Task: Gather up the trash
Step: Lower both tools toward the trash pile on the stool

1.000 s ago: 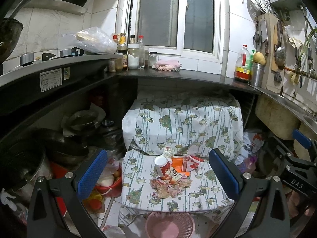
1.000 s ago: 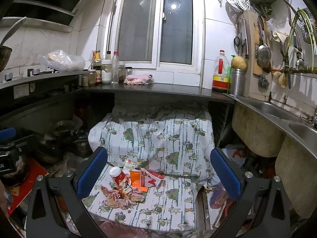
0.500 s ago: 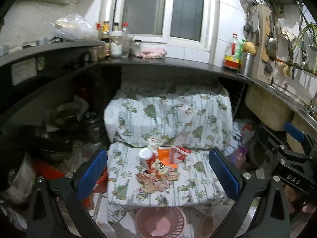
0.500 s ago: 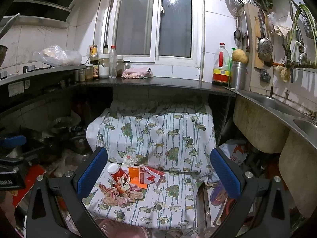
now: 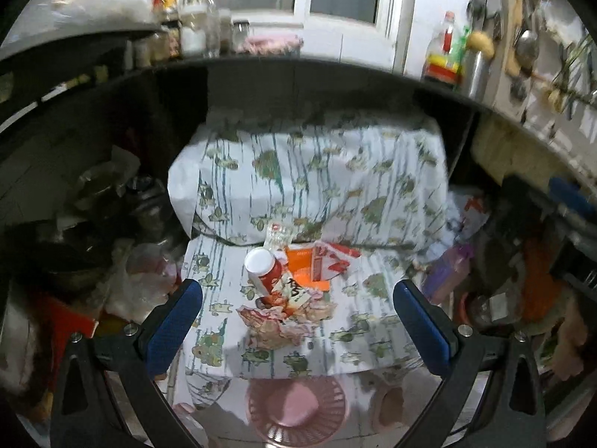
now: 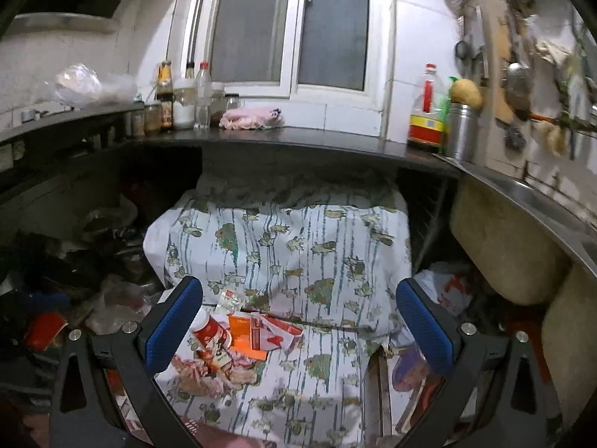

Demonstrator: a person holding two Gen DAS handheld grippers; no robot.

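Much of the left wrist view is smeared by motion blur, and the dark shelves on the left hold pots and bags too murky to name. The trash sits in a small heap on the near part of a white cloth printed with green leaves and stripes (image 5: 306, 171), which drapes a low surface under the dark kitchen counter (image 6: 298, 142). In that heap a red paper cup with a white base (image 5: 263, 267) lies tipped on its side, touching a flat orange and white carton (image 5: 317, 265) to its right; its print is too blurred to read. Just behind the cup is a small clear crumpled plastic wrapper (image 5: 278, 237), and in front of it a wad of crumpled pinkish paper scraps (image 5: 283, 321). A pink plastic basket with slotted walls (image 5: 296, 407) stands on the floor at the near edge, partly cut off by the cloth's hem. The left gripper (image 5: 298, 321) hangs above the heap with its blue-padded jaws spread wide and nothing between them. The right gripper (image 6: 298, 321) is likewise spread wide and empty — its left pad covers part of the cup. On the far counter a clear oil bottle with a red and yellow label (image 6: 427, 112) stands beside a steel canister (image 6: 462, 134); the label's writing is illegible.
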